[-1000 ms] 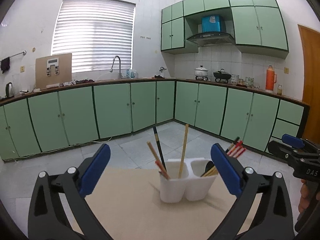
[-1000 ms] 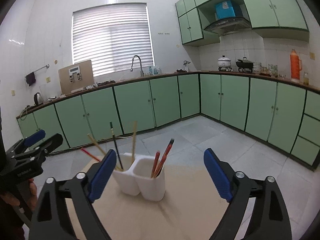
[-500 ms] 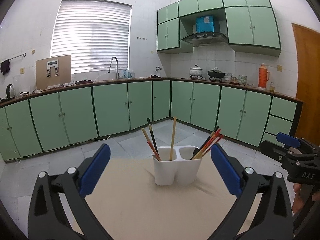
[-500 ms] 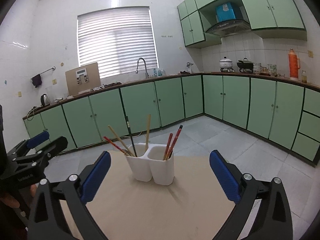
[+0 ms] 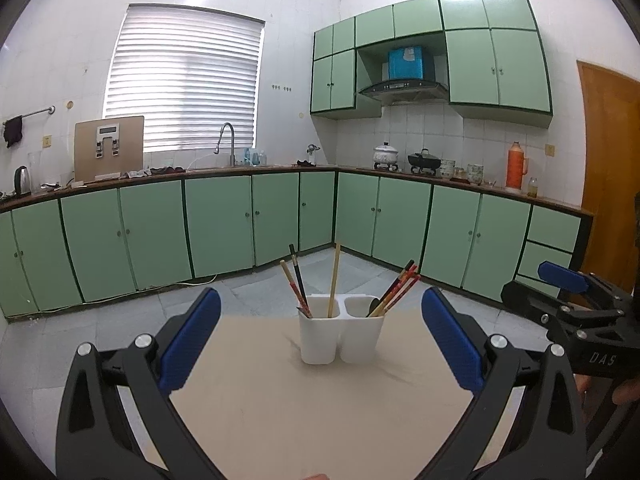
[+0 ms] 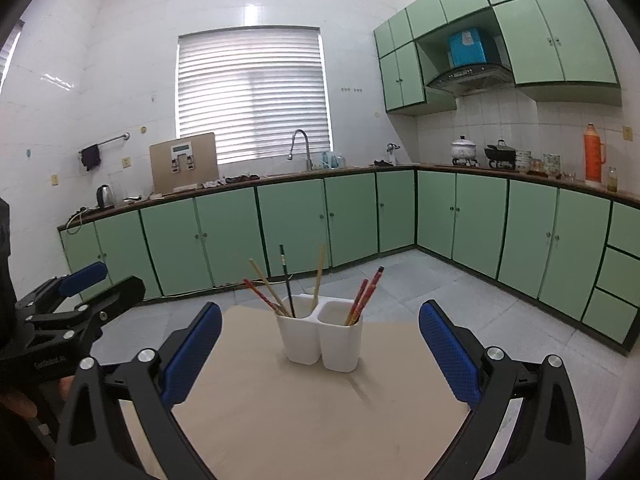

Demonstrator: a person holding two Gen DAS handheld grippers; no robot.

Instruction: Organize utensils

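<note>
A white two-compartment holder (image 5: 340,334) stands on a beige table (image 5: 280,408); it also shows in the right wrist view (image 6: 320,338). Its left compartment holds several chopsticks (image 5: 298,286), one black, one pale wood. Its right compartment holds red chopsticks (image 5: 398,288) and a dark utensil. My left gripper (image 5: 320,340) is open and empty, short of the holder. My right gripper (image 6: 320,344) is open and empty, also short of it. Each gripper shows at the edge of the other's view, the right one (image 5: 568,304) and the left one (image 6: 68,308).
Green base cabinets (image 5: 224,224) run along the far walls under a counter with a sink tap (image 5: 226,140), pots (image 5: 386,156) and an orange thermos (image 5: 516,170). A grey tiled floor (image 6: 440,280) lies beyond the table. A wooden door (image 5: 608,160) is at the right.
Both grippers have drawn back and risen from the holder, which looks smaller and farther. Both stay open and empty. The holder has not moved.
</note>
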